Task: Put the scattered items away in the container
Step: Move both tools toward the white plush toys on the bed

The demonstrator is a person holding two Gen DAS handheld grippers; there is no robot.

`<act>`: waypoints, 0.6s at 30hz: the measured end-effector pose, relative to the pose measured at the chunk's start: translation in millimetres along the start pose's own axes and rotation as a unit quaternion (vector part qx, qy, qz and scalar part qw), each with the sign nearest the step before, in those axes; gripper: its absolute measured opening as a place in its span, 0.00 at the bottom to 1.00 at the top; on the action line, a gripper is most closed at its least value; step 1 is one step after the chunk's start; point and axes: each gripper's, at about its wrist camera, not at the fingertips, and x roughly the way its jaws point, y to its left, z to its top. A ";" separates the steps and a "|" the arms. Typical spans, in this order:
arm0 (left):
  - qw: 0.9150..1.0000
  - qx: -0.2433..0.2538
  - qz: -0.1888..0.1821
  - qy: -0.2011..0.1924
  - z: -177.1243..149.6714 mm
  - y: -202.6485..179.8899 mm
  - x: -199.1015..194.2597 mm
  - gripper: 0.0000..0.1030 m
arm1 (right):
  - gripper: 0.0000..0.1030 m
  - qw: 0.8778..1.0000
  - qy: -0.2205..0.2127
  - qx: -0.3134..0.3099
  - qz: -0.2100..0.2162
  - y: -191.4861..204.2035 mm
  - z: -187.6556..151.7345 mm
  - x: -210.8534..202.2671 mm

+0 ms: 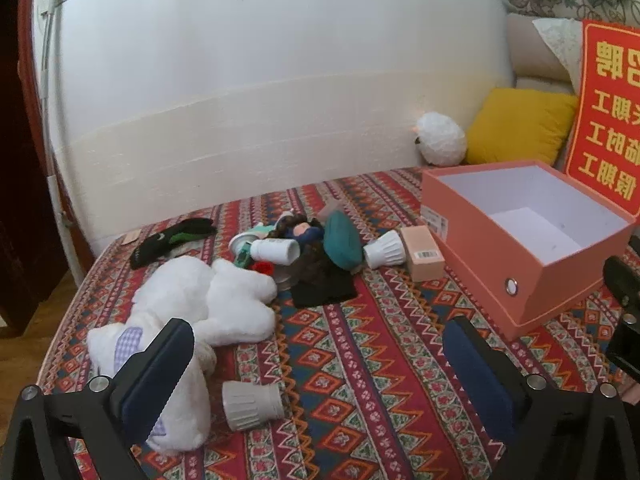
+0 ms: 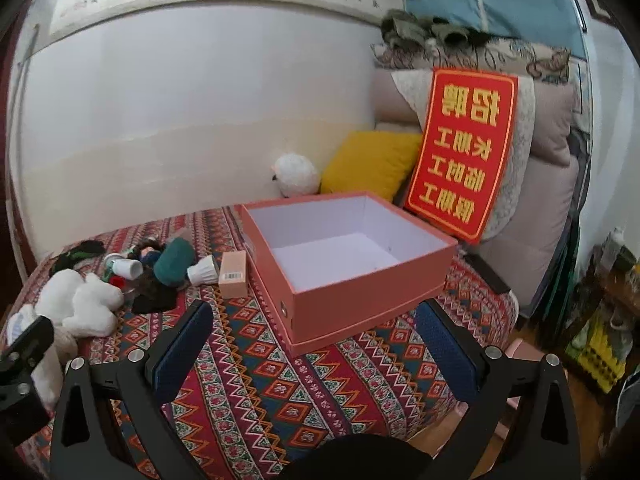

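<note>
An open pink box [image 1: 480,236] [image 2: 360,300] stands empty on the patterned bedspread. Left of it lies a heap: a small pink carton [image 1: 422,254] [image 2: 233,274], a white ribbed cup [image 1: 384,249], a teal pouch [image 1: 340,240] [image 2: 175,261], a white tube [image 1: 276,250], a doll [image 1: 300,230], dark cloth [image 1: 322,290] and a black-green sock [image 1: 172,240]. A white plush toy [image 1: 208,300] [image 2: 80,300] lies nearer, with a grey ribbed cup [image 1: 252,406] beside it. My left gripper [image 1: 320,364] is open above the bedspread near the plush. My right gripper [image 2: 316,344] is open before the box's near corner.
A yellow cushion [image 1: 520,126] [image 2: 368,164], a white fluffy ball [image 1: 442,138] [image 2: 296,174] and a red sign [image 2: 460,152] stand behind the box against the white wall and stacked bedding. The bed edge drops to wooden floor at left [image 1: 24,344] and at right [image 2: 520,344].
</note>
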 end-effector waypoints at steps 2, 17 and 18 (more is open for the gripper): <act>1.000 -0.002 -0.006 0.002 2.5 -1.0 -0.6 1.00 | 1.00 1.000 0.000 0.001 0.002 -0.5 0.8 -1.3; 1.000 0.008 -0.016 -0.008 5.4 -17.6 -46.8 1.00 | 1.00 1.000 -0.026 -0.002 0.004 0.8 -3.5 -49.6; 1.000 0.009 -0.016 -0.008 4.7 -18.2 -48.0 1.00 | 1.00 1.000 -0.027 -0.001 0.004 -0.6 -3.8 -50.6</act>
